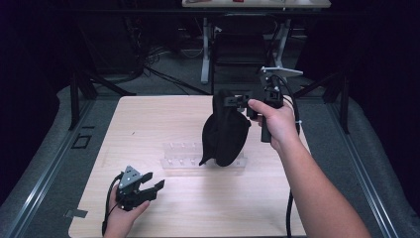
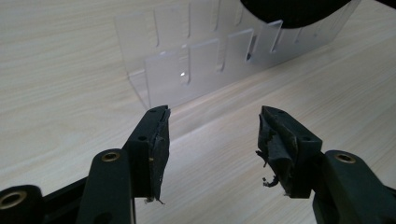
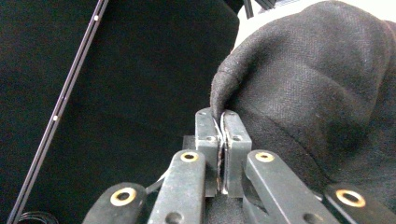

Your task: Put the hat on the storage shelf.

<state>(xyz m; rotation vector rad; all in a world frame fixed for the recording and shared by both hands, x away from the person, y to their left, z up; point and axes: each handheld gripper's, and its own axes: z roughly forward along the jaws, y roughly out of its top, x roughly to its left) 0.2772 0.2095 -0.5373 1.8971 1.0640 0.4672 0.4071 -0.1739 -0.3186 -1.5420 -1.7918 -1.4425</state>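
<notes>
The black cloth [image 1: 225, 133] is hanging over the clear rack [image 1: 181, 161] at mid-table, its top edge being pinched by the right gripper [image 1: 236, 100]. The left gripper [image 1: 148, 187], jaws spread and holding nothing, is hovering over bare wooden table [image 1: 208, 208] near the front edge.

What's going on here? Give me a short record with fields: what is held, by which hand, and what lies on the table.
held thing: black cloth bag, hanging above the table
right tongs: shut on the bag's edge
left tongs: open, nothing between them, low over the table
on the table: clear plastic rack, partly behind the bag
table: pale wood
</notes>
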